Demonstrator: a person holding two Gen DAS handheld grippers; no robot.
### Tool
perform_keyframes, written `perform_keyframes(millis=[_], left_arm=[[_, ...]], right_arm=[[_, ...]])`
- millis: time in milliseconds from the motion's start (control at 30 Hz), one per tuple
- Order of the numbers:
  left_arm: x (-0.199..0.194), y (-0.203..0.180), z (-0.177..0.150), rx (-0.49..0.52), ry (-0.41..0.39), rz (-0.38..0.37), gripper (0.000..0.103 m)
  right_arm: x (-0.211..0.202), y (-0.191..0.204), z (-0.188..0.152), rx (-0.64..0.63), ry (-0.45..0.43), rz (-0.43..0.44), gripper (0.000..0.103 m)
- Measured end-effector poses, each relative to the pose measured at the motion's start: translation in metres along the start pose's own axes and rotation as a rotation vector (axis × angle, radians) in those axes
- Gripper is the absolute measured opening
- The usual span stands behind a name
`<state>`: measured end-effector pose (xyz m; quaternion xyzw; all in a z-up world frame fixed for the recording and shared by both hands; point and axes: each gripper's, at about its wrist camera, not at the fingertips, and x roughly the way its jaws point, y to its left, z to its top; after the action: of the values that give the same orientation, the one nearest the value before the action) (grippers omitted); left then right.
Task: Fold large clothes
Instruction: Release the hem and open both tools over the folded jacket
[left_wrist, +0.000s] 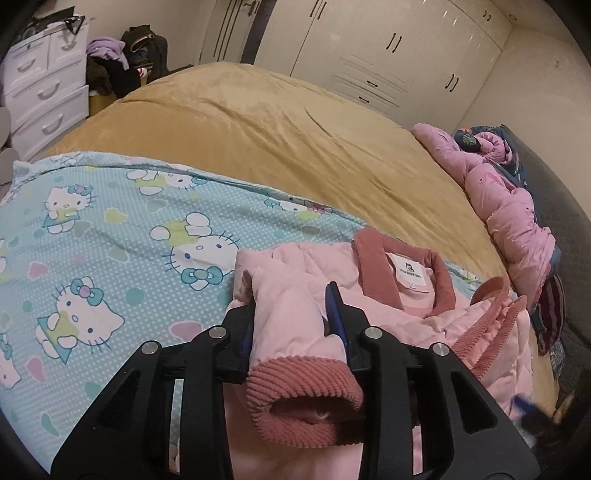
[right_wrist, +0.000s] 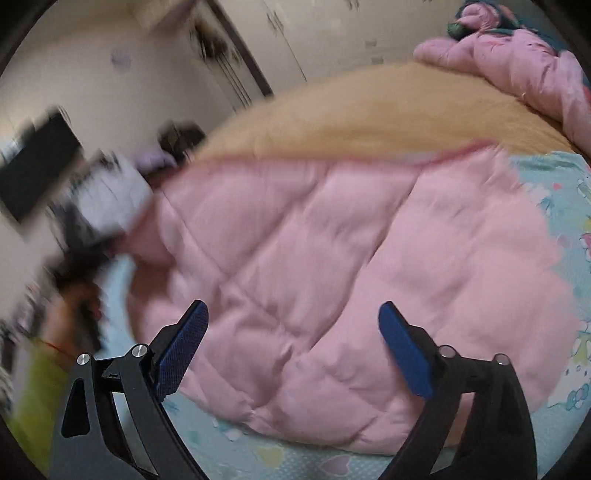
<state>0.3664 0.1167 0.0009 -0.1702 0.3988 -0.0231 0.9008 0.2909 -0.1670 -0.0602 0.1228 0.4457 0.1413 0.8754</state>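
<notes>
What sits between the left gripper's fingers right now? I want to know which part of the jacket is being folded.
The pink jacket's sleeve, just above its ribbed cuff, lies between the left gripper fingers; the left wrist view shows it.

Pinks on a cartoon-cat blue sheet

The quilted jacket (left_wrist: 402, 314) is pale pink, with a dusty-rose corduroy collar (left_wrist: 373, 266) and ribbed cuff (left_wrist: 295, 384) and a white neck label (left_wrist: 413, 270). Under it at lower left lies a light blue sheet (left_wrist: 110, 236), white-dotted, printed with white cartoon cats and pastel hearts. The blanket (left_wrist: 266, 129) above is mustard tan. At right a pink puffy quilt (left_wrist: 509, 206); at upper left a white drawer chest (left_wrist: 40, 88); white wardrobe doors (left_wrist: 388, 48) with dark handles.
</notes>
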Motion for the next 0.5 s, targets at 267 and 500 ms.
perform_keyframes(millis=[267,500], left_arm=[[-0.045,-0.015,-0.003,0.015,-0.17,-0.019,0.082],[-0.077,-0.006,-0.034,0.02,-0.282,0.068,0.094]], right_arm=[[0.032,-0.001,-0.007,-0.008,-0.022,-0.064,0.093],[0.011,-0.013,-0.008,0.047,-0.098,0.052,0.091]])
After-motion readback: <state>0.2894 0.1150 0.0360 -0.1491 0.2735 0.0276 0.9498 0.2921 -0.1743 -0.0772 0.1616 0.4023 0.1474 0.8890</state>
